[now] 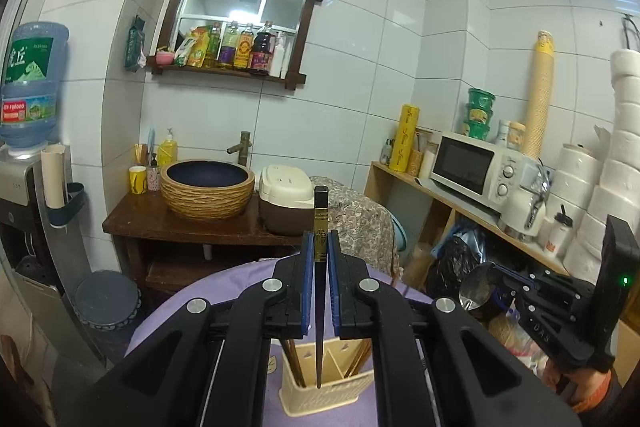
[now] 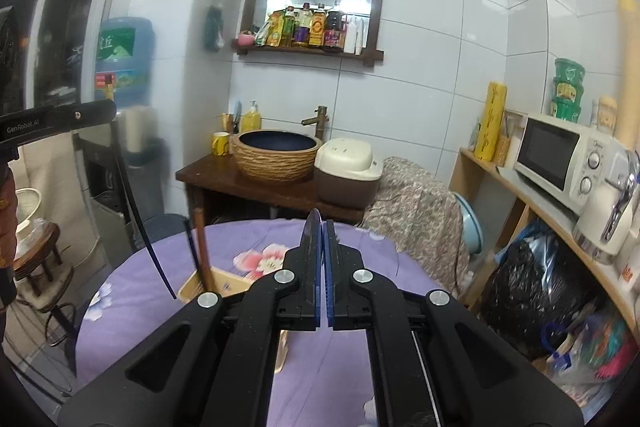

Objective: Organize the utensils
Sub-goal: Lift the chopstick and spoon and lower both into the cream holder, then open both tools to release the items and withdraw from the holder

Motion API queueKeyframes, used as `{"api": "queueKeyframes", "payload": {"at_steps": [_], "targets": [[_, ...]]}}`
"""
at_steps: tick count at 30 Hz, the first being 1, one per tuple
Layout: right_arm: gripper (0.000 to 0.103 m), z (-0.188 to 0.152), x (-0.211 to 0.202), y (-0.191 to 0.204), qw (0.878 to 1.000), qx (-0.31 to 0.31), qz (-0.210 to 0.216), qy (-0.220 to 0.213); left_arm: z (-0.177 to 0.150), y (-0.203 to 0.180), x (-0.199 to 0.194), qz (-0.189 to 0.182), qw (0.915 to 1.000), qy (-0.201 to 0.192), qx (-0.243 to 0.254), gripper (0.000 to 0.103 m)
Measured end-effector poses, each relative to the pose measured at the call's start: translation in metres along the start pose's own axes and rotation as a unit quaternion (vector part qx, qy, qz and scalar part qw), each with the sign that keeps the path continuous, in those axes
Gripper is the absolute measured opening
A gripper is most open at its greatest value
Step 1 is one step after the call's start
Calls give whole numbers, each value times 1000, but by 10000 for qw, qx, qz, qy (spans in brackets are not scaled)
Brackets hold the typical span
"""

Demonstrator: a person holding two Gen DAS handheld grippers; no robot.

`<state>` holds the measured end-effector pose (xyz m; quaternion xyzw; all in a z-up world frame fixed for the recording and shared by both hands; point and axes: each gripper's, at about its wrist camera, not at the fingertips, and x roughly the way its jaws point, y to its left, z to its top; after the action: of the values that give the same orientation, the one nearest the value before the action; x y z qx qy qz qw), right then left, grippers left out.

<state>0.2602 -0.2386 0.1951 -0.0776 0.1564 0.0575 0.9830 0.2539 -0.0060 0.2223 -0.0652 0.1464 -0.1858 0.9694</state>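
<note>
My left gripper (image 1: 320, 239) is shut on a black chopstick (image 1: 320, 327) with a gold band near its top. The chopstick stands upright, its thin tip down inside a cream slotted utensil basket (image 1: 324, 401) on the purple floral tablecloth (image 2: 320, 367). Brown chopsticks (image 1: 294, 359) lean inside the basket. My right gripper (image 2: 322, 227) is shut on a metal spoon (image 2: 314, 217), seen edge-on between the pads. In the left wrist view the spoon's bowl (image 1: 476, 291) sticks out to the right of the basket. The right wrist view shows the black chopstick (image 2: 140, 219) hanging over the basket (image 2: 224, 285).
Behind the table stand a wooden washstand (image 1: 160, 223) with a woven basin (image 1: 208, 191) and a rice cooker (image 1: 286, 203). A shelf with a microwave (image 1: 472, 167) and paper rolls runs along the right. A water dispenser (image 1: 28, 87) stands at the left.
</note>
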Motion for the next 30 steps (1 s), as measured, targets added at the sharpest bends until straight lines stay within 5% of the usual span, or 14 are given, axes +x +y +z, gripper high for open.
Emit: {"api": "queueKeyframes", "payload": {"at_steps": [5, 11, 22, 30], "targets": [[2, 5, 32, 15, 9991, -294, -296, -86, -11, -6, 30, 240, 9996, 68, 140, 8], [2, -27, 70, 43, 9966, -683, -440, 115, -46, -5, 57, 357, 9988, 297, 149, 8], [2, -85, 100, 50, 9961, -540, -76, 689, -113, 10, 82, 470, 9944, 936, 173, 8], [3, -106, 106, 47, 9953, -339, 101, 903, -124, 10, 81, 409, 9942, 978, 176, 15]]}}
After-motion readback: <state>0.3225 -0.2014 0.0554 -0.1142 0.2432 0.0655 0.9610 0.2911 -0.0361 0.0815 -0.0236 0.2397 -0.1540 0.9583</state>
